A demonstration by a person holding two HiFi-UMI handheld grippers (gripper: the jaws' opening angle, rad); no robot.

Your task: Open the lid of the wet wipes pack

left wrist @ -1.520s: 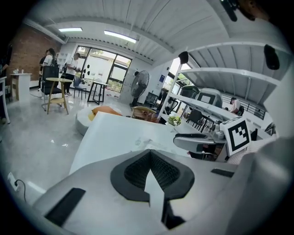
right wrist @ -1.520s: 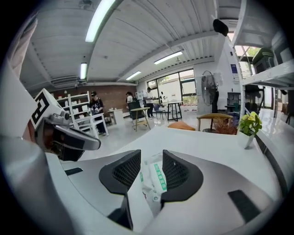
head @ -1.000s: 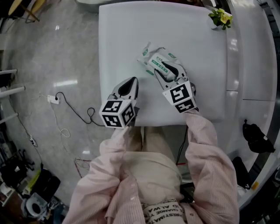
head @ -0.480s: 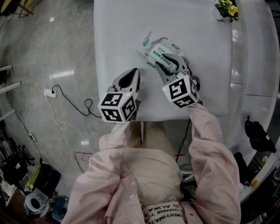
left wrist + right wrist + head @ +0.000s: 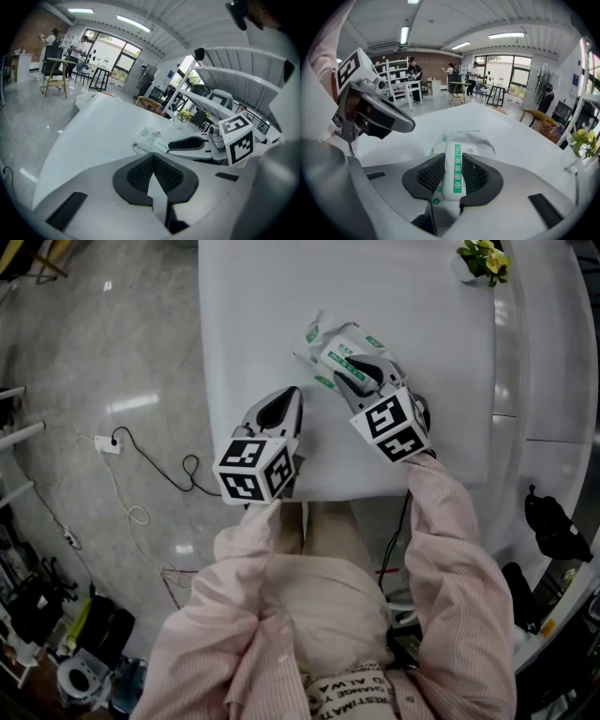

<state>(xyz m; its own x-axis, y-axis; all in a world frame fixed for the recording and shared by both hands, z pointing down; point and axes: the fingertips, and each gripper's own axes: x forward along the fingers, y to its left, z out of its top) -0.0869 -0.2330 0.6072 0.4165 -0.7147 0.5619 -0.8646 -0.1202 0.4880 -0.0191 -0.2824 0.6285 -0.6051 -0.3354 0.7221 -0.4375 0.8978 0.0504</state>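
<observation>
The wet wipes pack (image 5: pixel 325 345) lies on the white table (image 5: pixel 422 315), white with green print. Its flip lid (image 5: pixel 454 173), white with a green stripe, stands between the pads of my right gripper (image 5: pixel 362 381). The jaws are closing, and both pads touch the lid's sides in the right gripper view. My left gripper (image 5: pixel 279 411) hovers near the table's front edge, left of the pack and apart from it. It is shut, with nothing between its pads (image 5: pixel 140 176). In the left gripper view the pack (image 5: pixel 146 138) lies ahead, with the right gripper (image 5: pixel 187 143) over it.
A small potted plant (image 5: pixel 486 261) stands at the table's far right corner. A white curved counter (image 5: pixel 544 352) runs along the right. On the grey floor to the left lies a black cable (image 5: pixel 150 474). People stand far back in the room.
My right gripper has sunk a little onto the pack and its jaws have narrowed around the lid. The left gripper has stayed where it was.
</observation>
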